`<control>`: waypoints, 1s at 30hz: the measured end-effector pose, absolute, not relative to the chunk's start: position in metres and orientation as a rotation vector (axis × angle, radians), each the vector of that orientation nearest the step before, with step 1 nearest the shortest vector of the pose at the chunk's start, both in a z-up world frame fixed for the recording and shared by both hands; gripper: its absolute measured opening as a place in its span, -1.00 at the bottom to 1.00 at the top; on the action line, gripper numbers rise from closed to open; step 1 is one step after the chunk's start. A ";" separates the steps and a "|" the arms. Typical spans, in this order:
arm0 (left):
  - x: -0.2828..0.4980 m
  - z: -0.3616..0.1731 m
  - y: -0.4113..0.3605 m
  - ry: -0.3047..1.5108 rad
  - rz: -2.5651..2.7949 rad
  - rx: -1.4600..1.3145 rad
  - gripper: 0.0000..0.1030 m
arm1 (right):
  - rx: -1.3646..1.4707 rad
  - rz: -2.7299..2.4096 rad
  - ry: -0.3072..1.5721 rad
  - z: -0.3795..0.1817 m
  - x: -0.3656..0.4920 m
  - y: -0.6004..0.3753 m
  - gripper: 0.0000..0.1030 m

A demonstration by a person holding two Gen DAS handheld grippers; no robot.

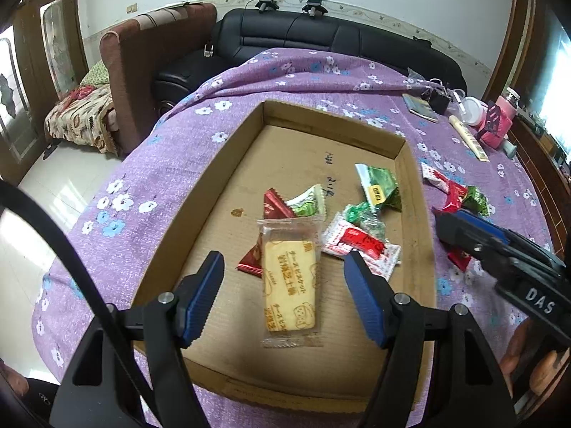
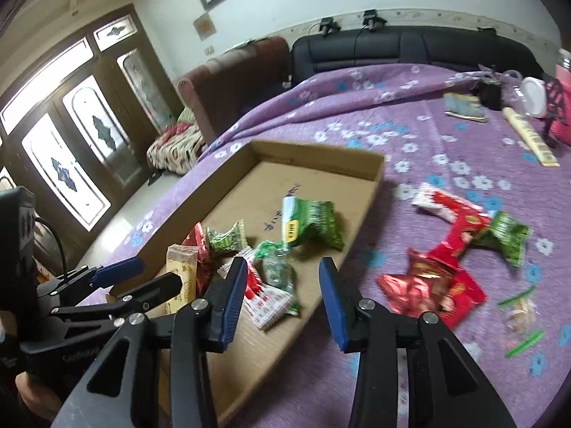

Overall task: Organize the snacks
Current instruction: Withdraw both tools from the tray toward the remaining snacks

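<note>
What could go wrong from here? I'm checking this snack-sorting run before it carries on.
1. The red packets and the green packet on the cloth overlap, so a grab may lift two or drop one.
2. The biscuit pack lies flat in the box between the open left gripper fingers; closing now could catch it again.
3. The right gripper, open and empty, hangs over the box's near wall and might nudge it.

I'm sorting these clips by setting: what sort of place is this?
Most likely a home living room: a black leather sofa and a brown armchair stand behind a table under a purple flowered cloth, with wooden glass-paned doors to one side.
</note>
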State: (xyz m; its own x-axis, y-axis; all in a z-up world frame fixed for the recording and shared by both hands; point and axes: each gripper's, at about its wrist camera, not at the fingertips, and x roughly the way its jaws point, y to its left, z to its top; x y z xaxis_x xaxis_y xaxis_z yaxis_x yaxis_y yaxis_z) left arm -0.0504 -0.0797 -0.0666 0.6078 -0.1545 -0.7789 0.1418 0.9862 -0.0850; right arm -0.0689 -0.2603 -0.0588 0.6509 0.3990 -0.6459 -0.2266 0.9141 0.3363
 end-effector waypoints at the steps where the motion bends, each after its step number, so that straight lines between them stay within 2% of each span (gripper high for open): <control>1: -0.052 -0.065 -0.082 0.897 -0.174 -0.012 0.37 | 0.240 0.348 0.778 -0.057 -0.073 -0.266 -0.20; 30: -0.086 -0.040 -0.175 0.845 -0.327 0.092 0.37 | 0.377 0.083 0.708 -0.057 -0.151 -0.410 -0.19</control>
State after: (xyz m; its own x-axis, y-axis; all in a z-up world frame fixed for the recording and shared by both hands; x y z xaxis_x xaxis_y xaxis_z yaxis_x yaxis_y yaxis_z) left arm -0.0857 -0.1747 -0.0404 0.6174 -0.2475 -0.7467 0.3201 0.9461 -0.0490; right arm -0.1512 -0.4099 -0.0571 0.7594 0.2006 -0.6190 0.0525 0.9293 0.3655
